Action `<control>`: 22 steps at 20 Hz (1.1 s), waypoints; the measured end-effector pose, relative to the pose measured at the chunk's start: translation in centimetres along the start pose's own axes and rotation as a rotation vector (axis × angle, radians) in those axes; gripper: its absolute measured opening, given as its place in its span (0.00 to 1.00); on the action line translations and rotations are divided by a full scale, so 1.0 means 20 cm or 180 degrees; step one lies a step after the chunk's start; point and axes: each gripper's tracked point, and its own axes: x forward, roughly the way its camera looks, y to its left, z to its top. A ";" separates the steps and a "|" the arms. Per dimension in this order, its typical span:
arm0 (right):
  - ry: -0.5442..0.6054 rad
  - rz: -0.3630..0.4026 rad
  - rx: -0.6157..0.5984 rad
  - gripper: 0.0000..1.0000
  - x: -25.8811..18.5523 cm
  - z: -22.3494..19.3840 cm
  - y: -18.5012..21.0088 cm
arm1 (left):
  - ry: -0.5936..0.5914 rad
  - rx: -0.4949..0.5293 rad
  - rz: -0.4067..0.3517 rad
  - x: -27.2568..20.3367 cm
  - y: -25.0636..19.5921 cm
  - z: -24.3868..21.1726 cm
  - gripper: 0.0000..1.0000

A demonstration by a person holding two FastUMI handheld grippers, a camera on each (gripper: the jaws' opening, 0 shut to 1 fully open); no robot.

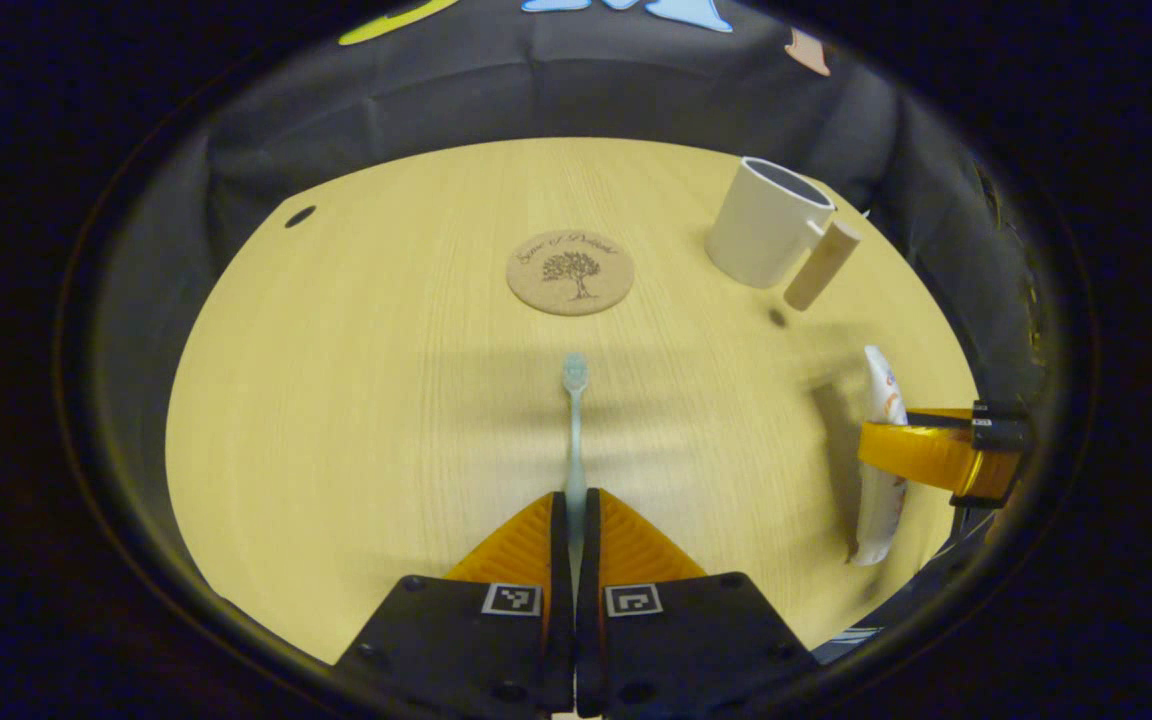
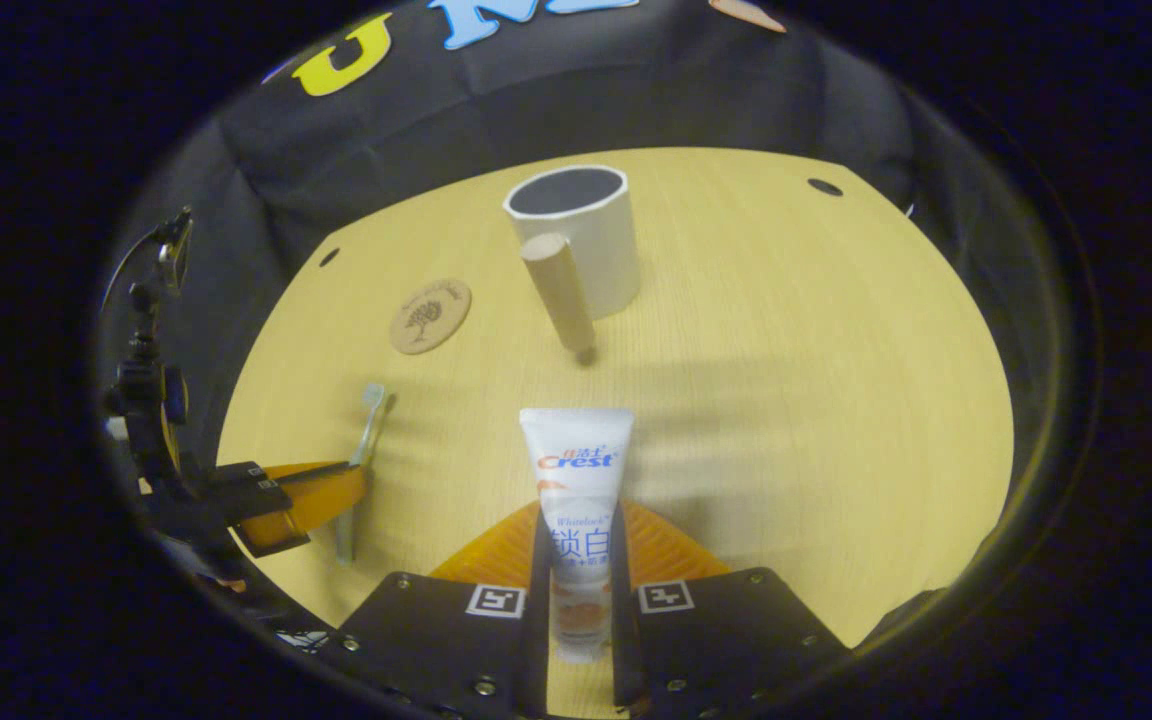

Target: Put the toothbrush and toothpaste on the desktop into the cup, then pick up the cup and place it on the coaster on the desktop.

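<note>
The right hand-held gripper (image 2: 576, 560) clamps the white toothpaste tube (image 2: 576, 480), long axis aimed at the white cylindrical cup (image 2: 576, 240) straight ahead on the counter (image 2: 786, 400); the left hand-held gripper (image 1: 573, 530), clenched on the pale-blue toothbrush (image 1: 574, 420), sits farther off beyond the round cork coaster (image 2: 430, 316).

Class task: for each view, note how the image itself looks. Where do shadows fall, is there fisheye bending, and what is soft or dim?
Left gripper view: the desktop edge bows strongly; a soft shadow band crosses the toothbrush; the coaster print is readable. Right gripper view: the same bending; a broad shadow lies between cup and toothpaste; the edges are dim, with no harsh glare.
</note>
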 end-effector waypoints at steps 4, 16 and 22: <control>-0.0568 0.0027 -0.0180 0.26 -0.12 0.08 0.03 | -0.0485 -0.0061 -0.0111 -0.07 0.02 0.08 0.09; -0.1731 -0.0168 -0.0426 0.26 -0.36 0.31 0.07 | -0.1575 -0.0069 -0.0344 -0.35 -0.01 0.37 0.09; -0.2236 -0.0196 -0.0431 0.26 -0.45 0.57 0.12 | -0.2186 0.0088 -0.0402 -0.47 -0.04 0.62 0.09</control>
